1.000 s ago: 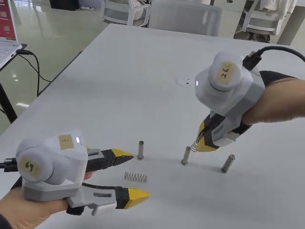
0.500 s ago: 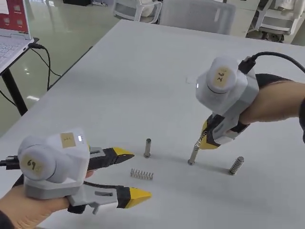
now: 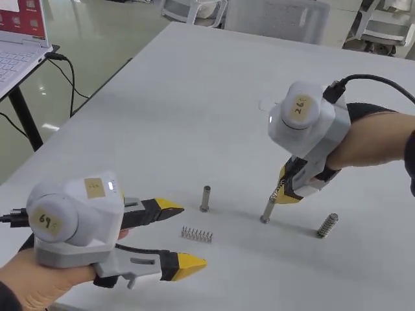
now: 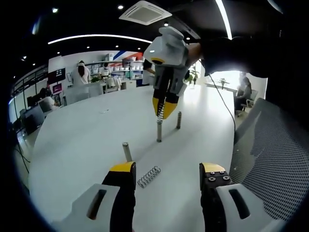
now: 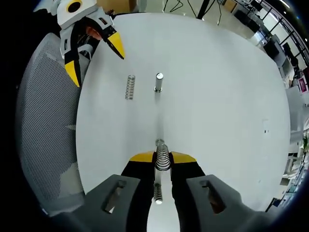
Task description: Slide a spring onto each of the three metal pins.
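Observation:
Three metal pins stand on the white table [image 3: 162,116]. The left pin [image 3: 205,199] [image 4: 127,151] [image 5: 159,82] is bare. My right gripper [image 3: 283,194] [image 5: 163,157] is shut on a spring [image 3: 279,189] [image 5: 163,158], held tilted with its lower end at the top of the middle pin [image 3: 267,210] [image 4: 159,131]. The right pin [image 3: 327,225] [image 4: 179,120] carries a spring. A loose spring [image 3: 197,234] [image 4: 148,176] [image 5: 130,87] lies flat in front of the bare pin. My left gripper [image 3: 185,234] [image 4: 167,169] stays open, its tips either side of the loose spring and short of it.
A laptop [image 3: 19,32] sits on a side stand at the far left with cables hanging. Chairs [image 3: 272,19] stand past the table's far edge. A mesh chair back [image 5: 46,121] is close to the near table edge. A small mark [image 3: 262,103] shows mid-table.
The head camera has shifted. My right gripper has brought the held spring's lower end a little closer over the middle pin's top. The left gripper has held still, open.

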The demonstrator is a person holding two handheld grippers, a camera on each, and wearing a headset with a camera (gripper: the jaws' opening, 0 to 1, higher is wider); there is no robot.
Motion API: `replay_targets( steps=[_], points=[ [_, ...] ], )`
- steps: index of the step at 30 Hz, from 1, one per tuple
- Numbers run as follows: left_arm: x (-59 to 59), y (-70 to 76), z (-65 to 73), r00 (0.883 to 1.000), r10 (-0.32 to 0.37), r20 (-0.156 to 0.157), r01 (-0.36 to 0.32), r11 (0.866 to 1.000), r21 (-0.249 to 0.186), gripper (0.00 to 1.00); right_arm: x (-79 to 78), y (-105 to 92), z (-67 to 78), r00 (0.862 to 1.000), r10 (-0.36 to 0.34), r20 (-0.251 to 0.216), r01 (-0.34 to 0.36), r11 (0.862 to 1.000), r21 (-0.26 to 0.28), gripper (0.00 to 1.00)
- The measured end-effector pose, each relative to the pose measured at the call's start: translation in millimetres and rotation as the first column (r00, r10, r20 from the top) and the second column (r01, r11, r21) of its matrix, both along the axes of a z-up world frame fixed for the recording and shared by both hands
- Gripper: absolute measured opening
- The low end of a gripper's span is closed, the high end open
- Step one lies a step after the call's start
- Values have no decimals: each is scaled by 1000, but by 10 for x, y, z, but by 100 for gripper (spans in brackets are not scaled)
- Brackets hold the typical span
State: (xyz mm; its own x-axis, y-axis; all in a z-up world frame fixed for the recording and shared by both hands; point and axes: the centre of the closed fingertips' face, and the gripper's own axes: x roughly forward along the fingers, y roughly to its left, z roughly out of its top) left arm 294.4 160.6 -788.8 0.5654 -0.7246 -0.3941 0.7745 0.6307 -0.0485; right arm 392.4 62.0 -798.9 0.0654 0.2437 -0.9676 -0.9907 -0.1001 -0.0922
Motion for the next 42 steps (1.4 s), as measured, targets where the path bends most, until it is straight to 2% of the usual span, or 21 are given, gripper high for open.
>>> replay_targets(
  steps=[7,20,26,34,42],
  points=[
    [4,7,-9,1000,2,-4,-2,1000,0,51,8,4,-38,1000,-1,-13,1,1000,-9,13],
    [12,13,-10,1000,9,-6,-9,1000,-2,50,-8,24,-221,1000,11,-30,-13,998,-56,13],
    [13,2,-23,1000,9,-9,-9,1000,-1,50,44,19,-397,999,2,-41,-6,996,-86,13],
    [11,18,-36,1000,16,-12,-17,1000,-2,50,36,-5,-548,998,-12,-58,6,995,-95,13],
    [12,19,-44,1000,18,-15,-18,1000,-3,50,21,5,-600,998,-22,-65,16,996,-92,13]
  ],
)
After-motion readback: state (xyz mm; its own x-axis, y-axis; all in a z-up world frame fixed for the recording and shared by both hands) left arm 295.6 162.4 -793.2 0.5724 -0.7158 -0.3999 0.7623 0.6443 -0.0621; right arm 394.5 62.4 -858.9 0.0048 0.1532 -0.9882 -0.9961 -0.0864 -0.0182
